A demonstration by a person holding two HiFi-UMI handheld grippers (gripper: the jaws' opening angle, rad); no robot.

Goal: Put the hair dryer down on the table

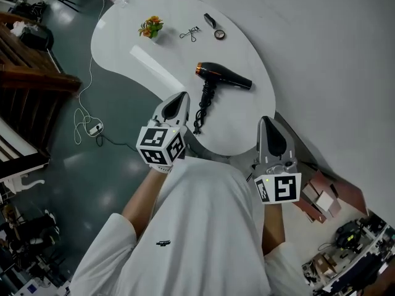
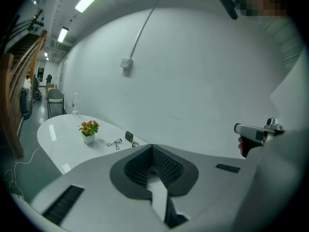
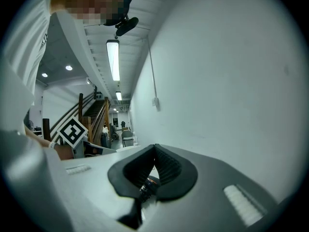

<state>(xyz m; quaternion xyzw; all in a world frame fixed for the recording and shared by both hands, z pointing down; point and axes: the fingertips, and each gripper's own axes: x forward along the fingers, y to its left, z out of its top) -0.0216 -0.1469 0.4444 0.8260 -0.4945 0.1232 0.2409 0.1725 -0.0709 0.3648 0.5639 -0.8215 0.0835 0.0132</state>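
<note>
Left gripper (image 1: pixel 182 96), right gripper (image 1: pixel 266 121), fingers (image 1: pixel 178 105) closed; hair dryer (image 1: pixel 222 76) lies beyond them, untouched.

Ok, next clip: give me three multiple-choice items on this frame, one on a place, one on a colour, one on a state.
1. Where is the hair dryer?
A. In the left gripper
B. Lying on the white table
C. On the floor

2. What colour is the hair dryer's body?
A. Black
B. Pink
C. White

3. How do the left gripper's jaws stand?
A. Wide apart
B. Closed on the cord
C. Together, with nothing between them

Answers:
1. B: the hair dryer lies on the table.
2. A: the head view shows its body black against the white top.
3. C: in the left gripper view, the left gripper has its jaws meeting, with nothing between them.
</note>
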